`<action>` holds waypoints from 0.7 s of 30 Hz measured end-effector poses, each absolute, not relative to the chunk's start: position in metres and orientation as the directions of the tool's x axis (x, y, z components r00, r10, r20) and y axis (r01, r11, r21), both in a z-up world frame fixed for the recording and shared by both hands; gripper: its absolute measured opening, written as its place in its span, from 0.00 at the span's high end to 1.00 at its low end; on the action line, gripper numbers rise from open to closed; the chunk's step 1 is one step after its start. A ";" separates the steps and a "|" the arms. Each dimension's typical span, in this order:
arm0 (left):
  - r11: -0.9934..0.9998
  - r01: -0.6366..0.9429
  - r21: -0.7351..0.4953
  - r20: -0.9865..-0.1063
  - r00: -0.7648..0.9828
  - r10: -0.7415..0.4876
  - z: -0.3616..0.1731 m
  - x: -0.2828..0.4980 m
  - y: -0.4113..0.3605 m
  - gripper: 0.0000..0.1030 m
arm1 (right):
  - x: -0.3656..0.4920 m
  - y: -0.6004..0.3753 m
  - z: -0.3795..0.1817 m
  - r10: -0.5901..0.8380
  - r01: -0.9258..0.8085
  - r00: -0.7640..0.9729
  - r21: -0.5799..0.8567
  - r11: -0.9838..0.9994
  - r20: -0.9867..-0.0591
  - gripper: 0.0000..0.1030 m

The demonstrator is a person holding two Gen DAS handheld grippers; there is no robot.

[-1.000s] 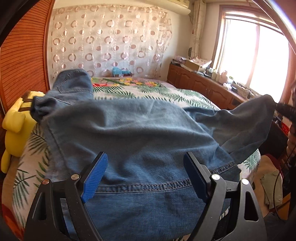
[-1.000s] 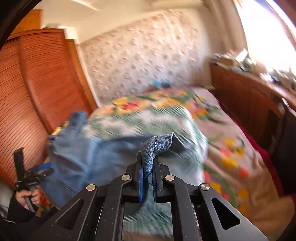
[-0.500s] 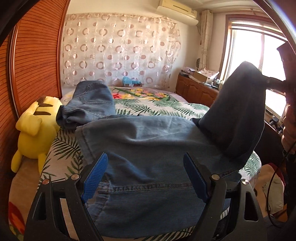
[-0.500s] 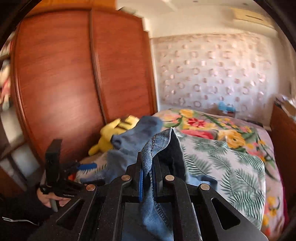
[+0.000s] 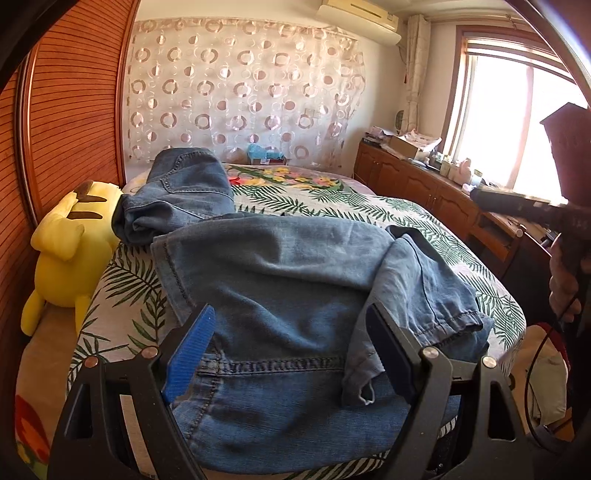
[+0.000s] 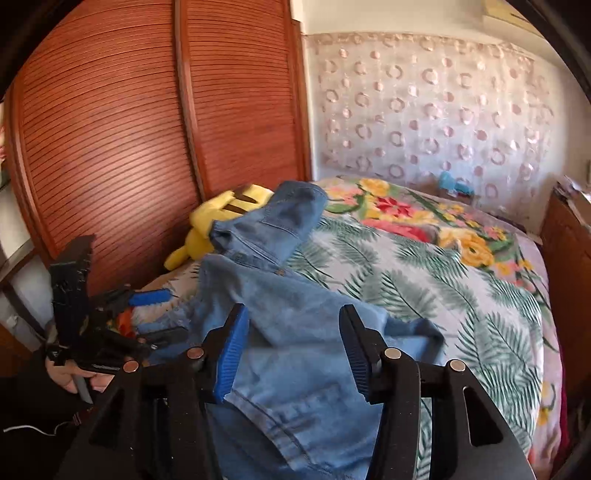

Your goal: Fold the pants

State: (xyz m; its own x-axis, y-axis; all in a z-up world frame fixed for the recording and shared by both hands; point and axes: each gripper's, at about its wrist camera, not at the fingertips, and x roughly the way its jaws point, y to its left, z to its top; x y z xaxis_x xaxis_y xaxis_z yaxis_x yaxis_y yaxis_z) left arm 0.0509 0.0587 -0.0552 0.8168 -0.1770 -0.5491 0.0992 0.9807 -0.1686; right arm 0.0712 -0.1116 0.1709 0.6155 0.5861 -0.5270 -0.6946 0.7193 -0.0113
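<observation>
One fold seemed done: we saw the jeans (image 5: pixel 280 280) on the floral bedspread (image 5: pixel 424 221), a leg (image 5: pixel 417 295) laid back across them. Our right gripper (image 6: pixel 291 347) had just been opening its jaws, nothing between them; our left gripper (image 5: pixel 291 350) stood wide apart, empty. Further folding and smoothing remained.

Louvered wooden wardrobe doors (image 5: pixel 70 122) at left, ring-patterned curtain (image 5: pixel 240 96) top center, bright window (image 5: pixel 517 122) upper right above low wooden cabinets (image 5: pixel 417 181), AC unit (image 5: pixel 358 14) at top, floral bedspread (image 6: pixel 424 266) mid-frame.
</observation>
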 end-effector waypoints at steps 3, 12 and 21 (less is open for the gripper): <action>0.979 0.126 -0.162 -0.553 0.810 -0.196 -0.057 0.050 0.052 0.18 | 0.071 -0.124 0.153 0.547 -0.652 0.632 0.006 0.758 -0.549 0.49; 0.961 0.242 -0.136 -0.587 0.762 -0.275 -0.071 0.046 0.020 0.28 | 0.057 -0.144 0.109 0.524 -0.604 0.579 0.103 0.790 -0.624 0.49; 0.955 0.267 -0.129 -0.622 0.728 -0.288 -0.087 0.049 0.017 0.47 | 0.041 -0.143 0.097 0.550 -0.583 0.547 0.185 0.791 -0.631 0.49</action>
State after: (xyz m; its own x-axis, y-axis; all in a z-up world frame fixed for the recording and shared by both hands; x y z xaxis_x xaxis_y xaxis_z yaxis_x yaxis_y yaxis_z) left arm 0.0487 0.0170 -0.0870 0.7281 -0.2879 -0.6221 0.2672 0.9549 -0.1293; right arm 0.0407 -0.1435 0.0967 0.5469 0.5501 -0.6311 -0.5828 0.7913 0.1847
